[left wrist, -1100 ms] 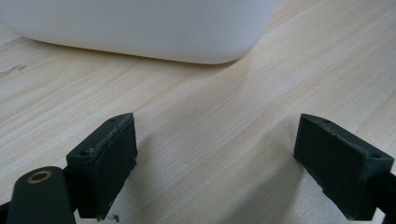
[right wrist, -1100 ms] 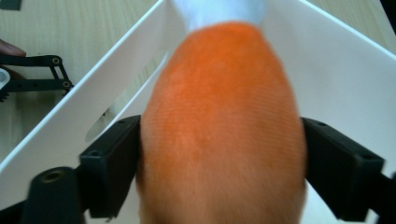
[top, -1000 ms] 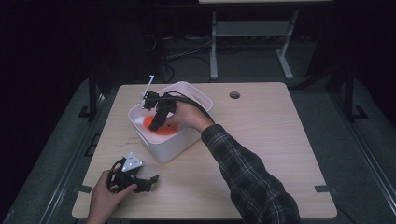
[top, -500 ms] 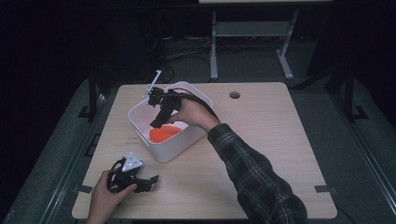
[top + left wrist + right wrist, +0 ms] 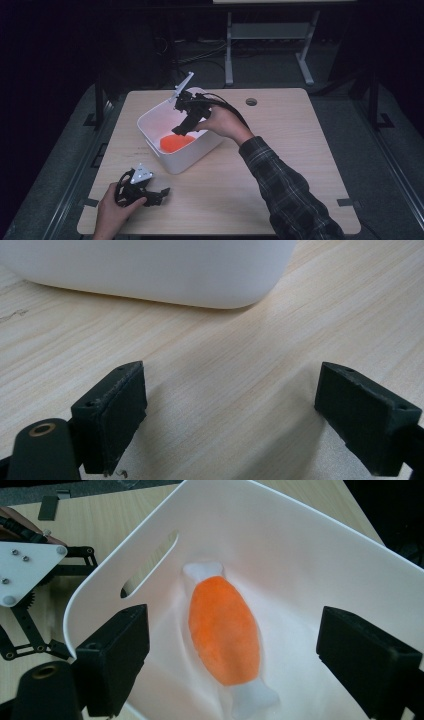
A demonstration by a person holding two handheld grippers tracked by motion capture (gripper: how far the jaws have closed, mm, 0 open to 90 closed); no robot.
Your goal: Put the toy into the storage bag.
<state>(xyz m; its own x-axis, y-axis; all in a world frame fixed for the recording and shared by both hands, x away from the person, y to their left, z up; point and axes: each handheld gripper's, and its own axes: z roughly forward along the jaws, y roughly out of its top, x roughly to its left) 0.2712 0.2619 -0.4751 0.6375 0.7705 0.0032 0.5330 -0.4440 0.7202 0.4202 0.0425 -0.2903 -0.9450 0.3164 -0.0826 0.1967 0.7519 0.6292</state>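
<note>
Orange plush toy lying in the white plastic bin, my right gripper above it with nothing in its grip.

I see the right gripper over the smooth, round-cornered white bin, its 2 blocky black jaws spread wide with nothing between them. Below them, in the right gripper view, lies the soft plush toy: a fuzzy orange oval with a white fabric end at each tip, resting on the bin's floor near the slotted handle wall. My left gripper rests on the pale wood-grain table just in front of the bin, its matte jaws parted and empty.
</note>
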